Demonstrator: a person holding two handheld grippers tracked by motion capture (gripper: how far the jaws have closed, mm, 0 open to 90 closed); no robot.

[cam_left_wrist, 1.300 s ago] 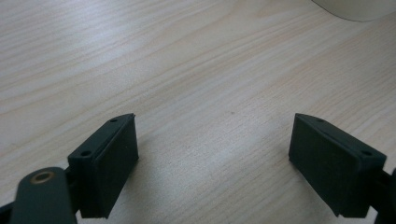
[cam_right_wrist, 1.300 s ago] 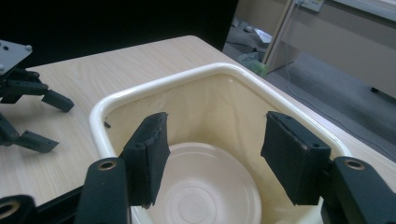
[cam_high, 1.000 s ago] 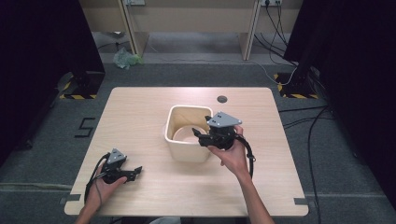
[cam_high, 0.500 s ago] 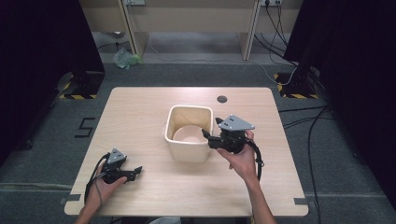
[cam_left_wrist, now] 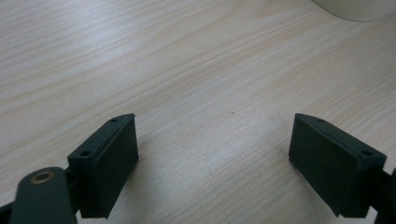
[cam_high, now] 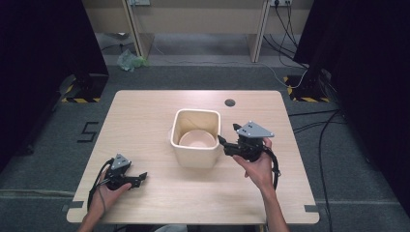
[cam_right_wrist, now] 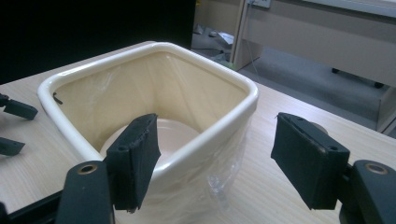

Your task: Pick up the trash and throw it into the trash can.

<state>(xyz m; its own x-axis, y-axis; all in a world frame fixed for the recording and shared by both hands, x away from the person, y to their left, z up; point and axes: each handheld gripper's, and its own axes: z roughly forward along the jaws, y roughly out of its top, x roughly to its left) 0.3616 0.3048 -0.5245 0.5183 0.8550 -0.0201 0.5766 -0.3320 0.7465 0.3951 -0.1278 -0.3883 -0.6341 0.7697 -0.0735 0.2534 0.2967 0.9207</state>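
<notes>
A cream square bin [cam_high: 195,153] with a clear plastic liner stands upright at the middle of the wooden table [cam_high: 145,116]. A pale round dish [cam_high: 197,139] lies on its bottom. My right gripper [cam_high: 228,133] is open just right of the bin, its jaws pointing at the bin's right wall. In the right gripper view the bin [cam_right_wrist: 187,154] is close ahead; my right gripper [cam_right_wrist: 215,163] has one jaw in front of the near wall, the other clear to its right. My left gripper [cam_high: 140,179] rests open on the table near the front left. In the left gripper view, my left gripper [cam_left_wrist: 215,158] holds nothing.
A small dark round hole [cam_high: 230,102] sits in the table behind the bin. The bin's base [cam_left_wrist: 355,7] shows ahead of the left gripper. A wooden desk frame [cam_high: 193,19] and a green bag [cam_high: 129,60] stand on the floor beyond the table.
My right gripper has drawn back from over the bin's right rim to a spot beside the bin, to the right and nearer the person. The left gripper has stayed put.
</notes>
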